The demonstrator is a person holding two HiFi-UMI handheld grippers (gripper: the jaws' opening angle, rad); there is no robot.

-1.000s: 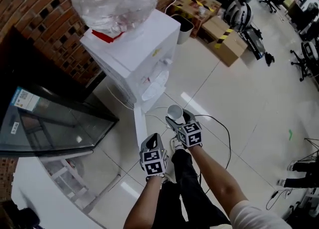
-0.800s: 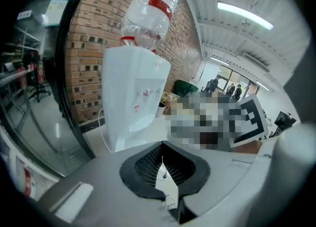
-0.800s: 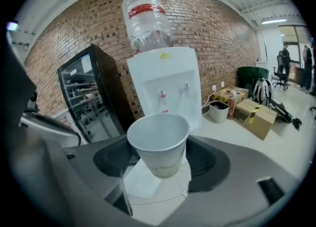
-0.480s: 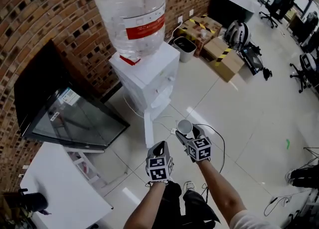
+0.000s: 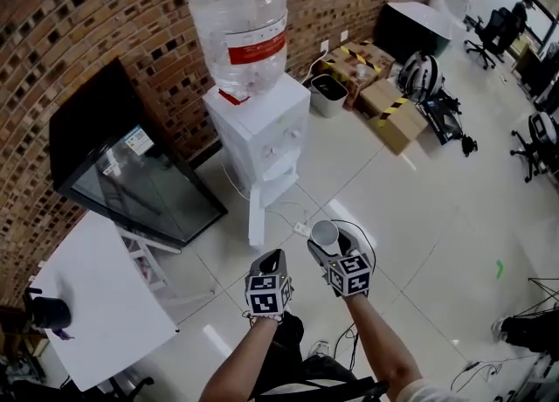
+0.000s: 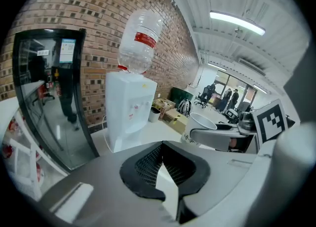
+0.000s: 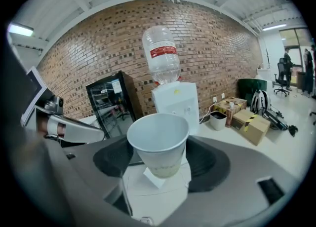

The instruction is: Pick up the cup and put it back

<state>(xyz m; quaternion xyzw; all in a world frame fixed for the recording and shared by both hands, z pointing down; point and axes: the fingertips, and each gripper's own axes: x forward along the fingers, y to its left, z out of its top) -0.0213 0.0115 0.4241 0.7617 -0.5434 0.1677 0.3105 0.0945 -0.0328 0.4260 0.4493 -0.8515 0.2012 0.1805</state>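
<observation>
Right gripper view first: my right gripper (image 7: 160,166) has its jaws spread wide, clamped on the paper cup (image 7: 159,139), upright in mid-air. The left gripper (image 6: 162,164) is closed on nothing. The water dispenser (image 7: 175,103) stands ahead. I reckon this is the return leg, so next I carry it level and set it down gently.

Jaws of left gripper (image 6: 163,147) closed together, nothing between. Ahead: white water dispenser (image 6: 129,110) carrying inverted bottle (image 6: 139,41), against brick wall (image 6: 94,9). Black glass-fronted cabinet (image 6: 47,93) at its left. Far right: right gripper (image 6: 212,134) holding upright white cup (image 6: 203,121).
</observation>
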